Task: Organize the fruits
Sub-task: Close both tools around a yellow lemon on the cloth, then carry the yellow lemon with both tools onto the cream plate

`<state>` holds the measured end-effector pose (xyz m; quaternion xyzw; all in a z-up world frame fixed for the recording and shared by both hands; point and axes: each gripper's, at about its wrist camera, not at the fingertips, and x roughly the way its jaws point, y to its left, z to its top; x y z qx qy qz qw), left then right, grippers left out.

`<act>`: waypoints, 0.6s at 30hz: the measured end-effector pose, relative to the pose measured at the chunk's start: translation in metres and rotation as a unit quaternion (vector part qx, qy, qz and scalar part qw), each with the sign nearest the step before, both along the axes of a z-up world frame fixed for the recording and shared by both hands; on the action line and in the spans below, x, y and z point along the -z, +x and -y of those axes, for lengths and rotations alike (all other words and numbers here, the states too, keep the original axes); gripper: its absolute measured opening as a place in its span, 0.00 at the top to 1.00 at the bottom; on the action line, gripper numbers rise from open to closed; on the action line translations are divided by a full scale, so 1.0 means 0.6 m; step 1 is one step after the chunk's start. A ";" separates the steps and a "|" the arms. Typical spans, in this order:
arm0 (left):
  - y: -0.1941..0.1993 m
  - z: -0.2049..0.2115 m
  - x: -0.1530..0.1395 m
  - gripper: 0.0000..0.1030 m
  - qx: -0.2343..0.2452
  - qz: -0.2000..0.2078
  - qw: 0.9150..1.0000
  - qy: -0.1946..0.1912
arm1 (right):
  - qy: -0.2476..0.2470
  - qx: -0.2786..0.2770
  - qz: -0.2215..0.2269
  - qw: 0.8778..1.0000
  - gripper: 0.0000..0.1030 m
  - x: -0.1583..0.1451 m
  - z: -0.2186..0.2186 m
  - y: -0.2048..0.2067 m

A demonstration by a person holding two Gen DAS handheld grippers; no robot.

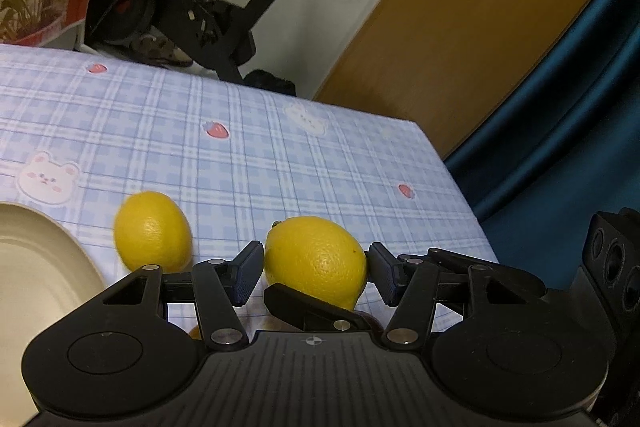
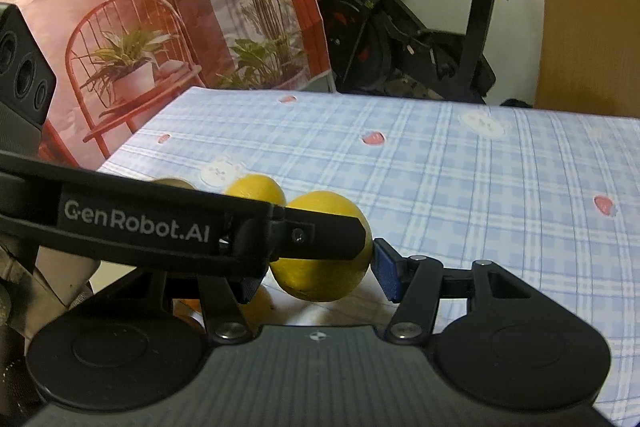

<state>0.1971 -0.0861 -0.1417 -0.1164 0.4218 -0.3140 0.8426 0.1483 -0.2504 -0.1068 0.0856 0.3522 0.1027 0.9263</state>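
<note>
From the left wrist view, a cream plate (image 1: 36,267) sits at the far left edge on the blue checked tablecloth (image 1: 280,155). Just right of its rim lies a loose lemon (image 1: 153,230), resting on the cloth and apart from the tools. Further right, the left gripper (image 1: 316,269) has a second lemon, the held lemon (image 1: 316,259), between its pads – the left pad touches the fruit's side and the right pad meets its pointed end, so the tongs stand at a middling width, closed on it. A black finger of the other tool crosses under this fruit, and a black camera block shows at the far right edge.

From the right wrist view, the left tool's arm, marked GenRobot.AI, runs in from the left across the front of the same fruit. The right gripper (image 2: 316,273) grips it as well – its blue right pad (image 2: 386,273) presses on the peel, while the left pad is mostly hidden behind that arm. Behind stand an exercise bike (image 2: 400,39) and a printed backdrop (image 2: 160,7).
</note>
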 end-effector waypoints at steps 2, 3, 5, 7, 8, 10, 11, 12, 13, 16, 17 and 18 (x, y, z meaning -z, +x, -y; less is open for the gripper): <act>-0.007 -0.012 -0.008 0.41 -0.005 0.007 1.000 -0.002 | -0.003 -0.004 0.005 1.000 0.43 -0.009 -0.011 -0.002; -0.011 -0.019 -0.012 0.41 -0.008 0.011 1.000 -0.003 | -0.003 -0.006 0.007 1.000 0.43 -0.013 -0.015 -0.002; -0.018 -0.036 -0.019 0.41 -0.015 0.017 1.000 -0.006 | -0.005 -0.013 0.012 1.000 0.43 -0.022 -0.027 -0.002; -0.021 -0.054 -0.025 0.41 -0.023 0.018 1.000 -0.008 | -0.010 -0.021 0.015 1.000 0.43 -0.029 -0.042 -0.001; -0.022 -0.064 -0.027 0.41 -0.026 0.019 0.999 -0.009 | -0.012 -0.025 0.017 0.999 0.43 -0.033 -0.051 0.000; -0.023 -0.085 -0.030 0.41 -0.033 0.020 0.999 -0.011 | -0.015 -0.032 0.019 0.999 0.43 -0.037 -0.067 0.001; -0.023 -0.095 -0.031 0.41 -0.037 0.021 0.999 -0.012 | -0.017 -0.037 0.020 0.999 0.43 -0.039 -0.076 0.003; -0.025 -0.109 -0.032 0.41 -0.041 0.021 0.999 -0.013 | -0.019 -0.042 0.021 0.999 0.43 -0.040 -0.086 0.005; -0.024 -0.122 -0.032 0.41 -0.044 0.021 0.999 -0.014 | -0.020 -0.046 0.021 0.999 0.43 -0.041 -0.094 0.008; -0.024 -0.153 -0.033 0.41 -0.057 0.020 0.998 -0.016 | -0.023 -0.061 0.021 0.998 0.43 -0.043 -0.122 0.016; -0.022 -0.160 -0.031 0.41 -0.061 0.020 0.998 -0.016 | -0.024 -0.066 0.021 0.997 0.43 -0.043 -0.131 0.019; -0.021 -0.167 -0.029 0.41 -0.065 0.019 0.998 -0.016 | -0.025 -0.071 0.021 0.997 0.43 -0.043 -0.141 0.023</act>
